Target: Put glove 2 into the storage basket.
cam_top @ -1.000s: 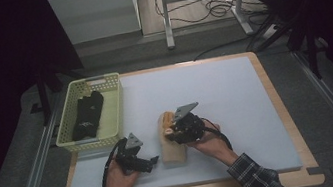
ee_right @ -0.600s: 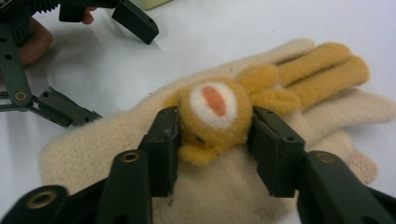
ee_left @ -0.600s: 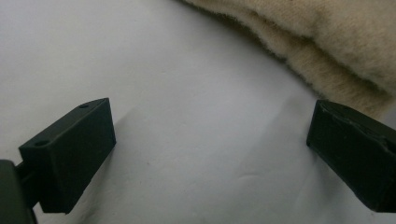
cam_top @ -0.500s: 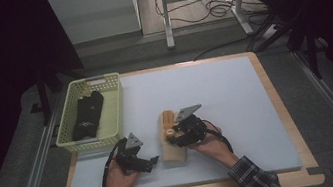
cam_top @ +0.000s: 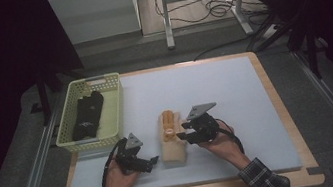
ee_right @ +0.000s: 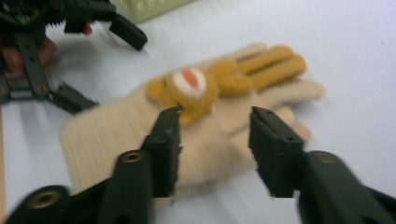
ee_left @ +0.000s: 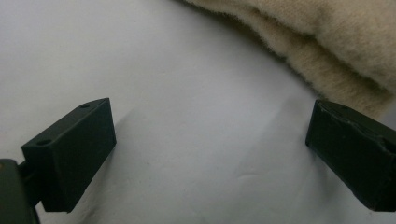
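Dim high view with dark surroundings (motion blur in the right gripper view), soft shadows below the jaws

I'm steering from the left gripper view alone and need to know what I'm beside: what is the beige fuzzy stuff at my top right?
Observer: It's a beige knit glove with an orange bear patch on it, lying flat on the white mat.
Operator: Where is the other hand?
Observer: The right tongs are at the glove's opposite side. Their jaws have just been closing and the glove's palm shows between them, but I can't tell whether they press on it.
Operator: Anything else on the table?
Observer: A yellow-green basket stands at the mat's far left corner with a black cloth inside.
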The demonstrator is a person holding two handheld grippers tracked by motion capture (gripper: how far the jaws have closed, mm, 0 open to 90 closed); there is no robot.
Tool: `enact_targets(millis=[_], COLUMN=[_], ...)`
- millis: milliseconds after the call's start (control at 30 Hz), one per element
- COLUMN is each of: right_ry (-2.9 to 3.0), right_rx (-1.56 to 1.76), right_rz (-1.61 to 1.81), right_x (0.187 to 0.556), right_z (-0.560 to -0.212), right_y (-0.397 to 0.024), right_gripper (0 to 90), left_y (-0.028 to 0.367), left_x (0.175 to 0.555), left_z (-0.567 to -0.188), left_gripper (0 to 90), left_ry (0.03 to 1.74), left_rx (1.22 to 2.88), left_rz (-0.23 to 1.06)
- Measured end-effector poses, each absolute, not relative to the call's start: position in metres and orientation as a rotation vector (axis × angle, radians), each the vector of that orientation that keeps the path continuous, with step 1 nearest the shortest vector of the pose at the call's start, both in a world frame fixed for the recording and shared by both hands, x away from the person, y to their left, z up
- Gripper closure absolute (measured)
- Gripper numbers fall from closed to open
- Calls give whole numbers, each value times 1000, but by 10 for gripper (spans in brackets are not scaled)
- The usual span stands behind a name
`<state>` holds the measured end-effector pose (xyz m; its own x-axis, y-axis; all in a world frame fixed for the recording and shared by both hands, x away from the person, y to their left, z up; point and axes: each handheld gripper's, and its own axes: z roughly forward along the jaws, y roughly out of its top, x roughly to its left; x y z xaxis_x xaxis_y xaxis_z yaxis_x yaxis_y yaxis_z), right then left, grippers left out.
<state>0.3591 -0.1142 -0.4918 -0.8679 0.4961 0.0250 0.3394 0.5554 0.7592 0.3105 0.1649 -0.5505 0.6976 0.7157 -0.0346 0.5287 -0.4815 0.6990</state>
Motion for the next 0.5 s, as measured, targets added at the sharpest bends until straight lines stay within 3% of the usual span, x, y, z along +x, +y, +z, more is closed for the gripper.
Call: enact_targets(millis=[267,500], right_ry=[2634,2669], right_rx=[717,689], right_rz=[1189,1192], right_x=[347,331], right_z=[-506,-517], right_y=[-127,-132], right_gripper=[806,875], left_y=[174,193], left_x=[302,294], left_z=[-550,-551], left_gripper=[26,23], left_ry=[960,1010], left_rx=[2207,2188], left_rz=[342,363])
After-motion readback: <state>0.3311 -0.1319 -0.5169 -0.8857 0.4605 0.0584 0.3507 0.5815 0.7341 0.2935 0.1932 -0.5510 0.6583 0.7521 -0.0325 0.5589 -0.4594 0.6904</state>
